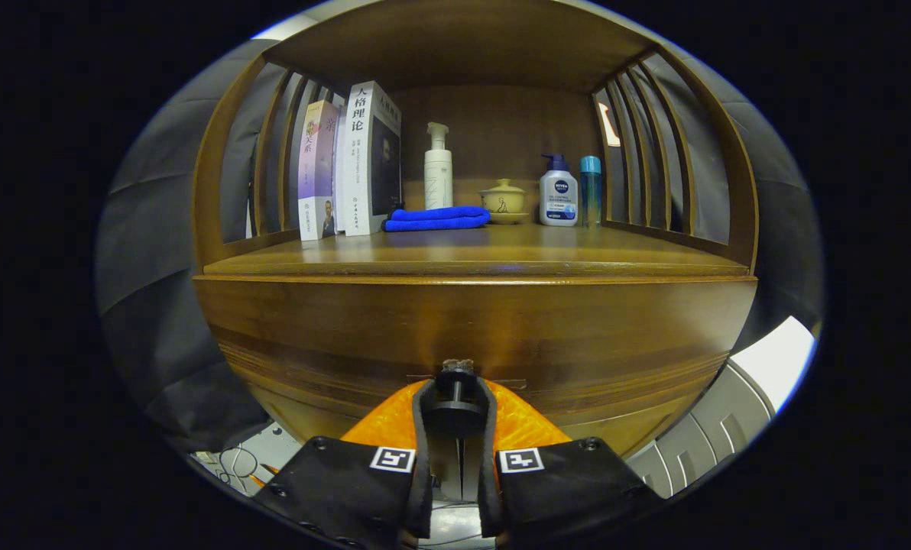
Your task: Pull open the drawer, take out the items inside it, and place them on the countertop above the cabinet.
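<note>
The wooden cabinet's drawer front (578, 336) spans the width just ahead of me, below the countertop (486, 256). Its small dark knob (458, 368) sticks out at the middle of the front. My gripper (457, 389) is shut on this knob, one finger pressing on each side. The inside of the drawer is hidden behind its front, so no items in it can be seen.
On the countertop stand upright books (352, 164) at the left, a white pump bottle (438, 172), a folded blue cloth (436, 218), a small lidded cup (504, 200), a white-and-blue pump bottle (558, 195) and a teal bottle (591, 187). Slatted wooden sides (654, 153) and a shelf top enclose it.
</note>
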Demonstrator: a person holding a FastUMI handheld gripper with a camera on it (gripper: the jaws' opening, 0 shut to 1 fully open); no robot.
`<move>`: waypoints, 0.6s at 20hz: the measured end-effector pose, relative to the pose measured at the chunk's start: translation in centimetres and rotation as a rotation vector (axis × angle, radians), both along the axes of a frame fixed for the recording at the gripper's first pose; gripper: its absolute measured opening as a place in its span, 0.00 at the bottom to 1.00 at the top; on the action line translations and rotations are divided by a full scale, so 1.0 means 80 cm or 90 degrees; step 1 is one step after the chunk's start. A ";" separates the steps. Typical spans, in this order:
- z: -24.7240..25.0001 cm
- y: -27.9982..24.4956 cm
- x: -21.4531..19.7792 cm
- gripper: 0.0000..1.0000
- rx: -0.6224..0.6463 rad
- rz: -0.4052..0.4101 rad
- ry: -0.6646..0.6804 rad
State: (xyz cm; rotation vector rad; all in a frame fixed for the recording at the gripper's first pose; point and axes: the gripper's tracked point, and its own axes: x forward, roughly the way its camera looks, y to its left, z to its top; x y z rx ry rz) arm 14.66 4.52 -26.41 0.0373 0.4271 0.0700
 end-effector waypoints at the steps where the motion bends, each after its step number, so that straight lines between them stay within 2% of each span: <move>1: 0.000 -0.001 -0.005 0.26 -0.002 0.000 -0.001; 12: 0.009 -0.004 -0.086 0.26 -0.014 0.011 -0.012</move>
